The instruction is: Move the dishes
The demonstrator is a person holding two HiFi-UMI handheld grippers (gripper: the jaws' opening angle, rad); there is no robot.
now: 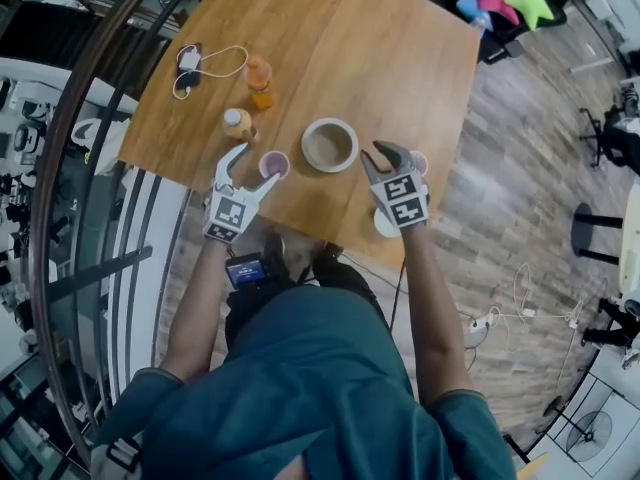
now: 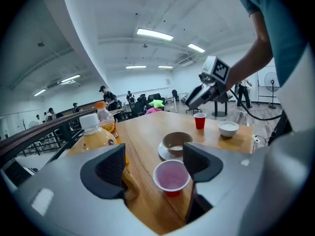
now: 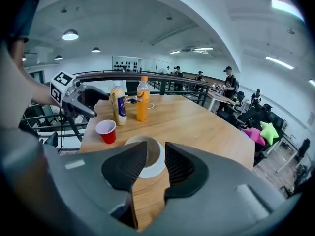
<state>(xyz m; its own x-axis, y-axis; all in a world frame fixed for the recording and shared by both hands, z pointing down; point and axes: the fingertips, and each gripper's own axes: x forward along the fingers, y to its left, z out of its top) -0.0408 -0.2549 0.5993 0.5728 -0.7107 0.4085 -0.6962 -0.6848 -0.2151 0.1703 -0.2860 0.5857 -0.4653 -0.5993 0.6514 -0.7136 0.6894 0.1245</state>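
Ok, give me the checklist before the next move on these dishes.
1. Open left claw: ok, jaws apart, gripping nothing.
2. Upright red cup at its tips: ok.
3. Empty right claw: ok, narrow gap, nothing between.
4. Seated centre bowl on its saucer: ok.
5. Clearance from white-capped bottle: not ok, it stands close beside the left claw.
6. Margin for small white bowl on the table: not ok, it sits near the edge.

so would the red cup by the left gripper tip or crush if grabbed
The red cup looks empty and thin-walled, so it is probably very light and easy to crush. It narrows toward the base, so a sideways push near the rim would likely tip it.
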